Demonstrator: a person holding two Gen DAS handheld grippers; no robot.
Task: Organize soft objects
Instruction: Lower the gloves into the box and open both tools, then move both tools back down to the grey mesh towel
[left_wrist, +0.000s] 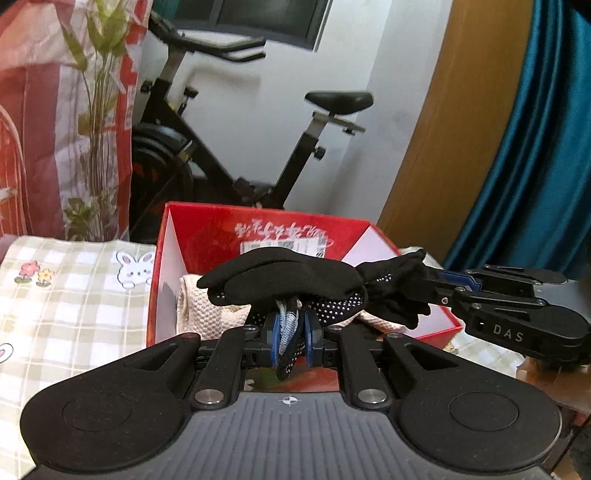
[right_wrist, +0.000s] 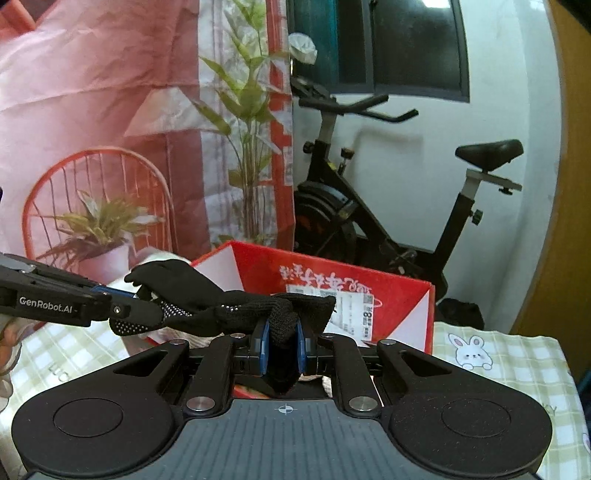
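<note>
A bundle of black knit gloves with white grip dots (left_wrist: 280, 280) hangs stretched between my two grippers, above a red cardboard box (left_wrist: 258, 225). My left gripper (left_wrist: 290, 332) is shut on one end, where a grey striped cuff shows between its blue pads. In from the right comes my right gripper (left_wrist: 437, 284), shut on the other end. In the right wrist view my right gripper (right_wrist: 282, 343) pinches the black gloves (right_wrist: 295, 310), while my left gripper (right_wrist: 147, 304) holds them from the left. A cream towel (left_wrist: 207, 306) lies inside the box (right_wrist: 391, 295).
The box stands on a green checked cloth with rabbit prints (left_wrist: 74, 295). A black exercise bike (left_wrist: 258, 147) is behind it by the white wall. A red and white printed backdrop (right_wrist: 110, 147) hangs at the left, with a teal curtain (left_wrist: 535, 147) and a wooden panel at the right.
</note>
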